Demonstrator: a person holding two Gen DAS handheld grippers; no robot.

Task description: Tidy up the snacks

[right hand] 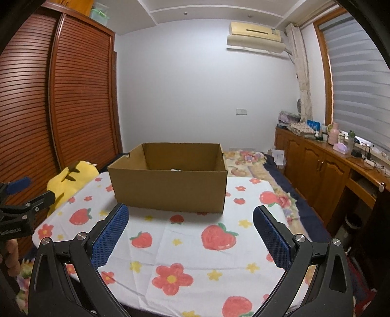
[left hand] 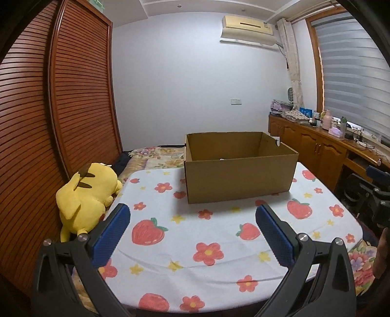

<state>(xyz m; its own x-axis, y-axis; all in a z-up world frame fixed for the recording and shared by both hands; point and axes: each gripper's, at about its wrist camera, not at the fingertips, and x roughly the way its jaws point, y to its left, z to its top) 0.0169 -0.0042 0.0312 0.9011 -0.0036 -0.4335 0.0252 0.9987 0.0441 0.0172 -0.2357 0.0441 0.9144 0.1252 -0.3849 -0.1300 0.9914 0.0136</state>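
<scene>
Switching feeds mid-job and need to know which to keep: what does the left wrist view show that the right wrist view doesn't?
Only the left view shows the whole plush; the right view catches just part of it. Only the right view shows a green-lidded bin atop the wardrobe and the left gripper from the side. Both show the box, open-topped on the cloth, and open, empty grippers: left, right.

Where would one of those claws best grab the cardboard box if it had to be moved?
Probably the top edge of the near wall of the cardboard box, coming from above with one finger inside and one outside. The box stands upright and open-topped, with no flaps in the way, and its whole body looks wider than the right claw opens. A thin wall edge is the only part that would fit.
</scene>
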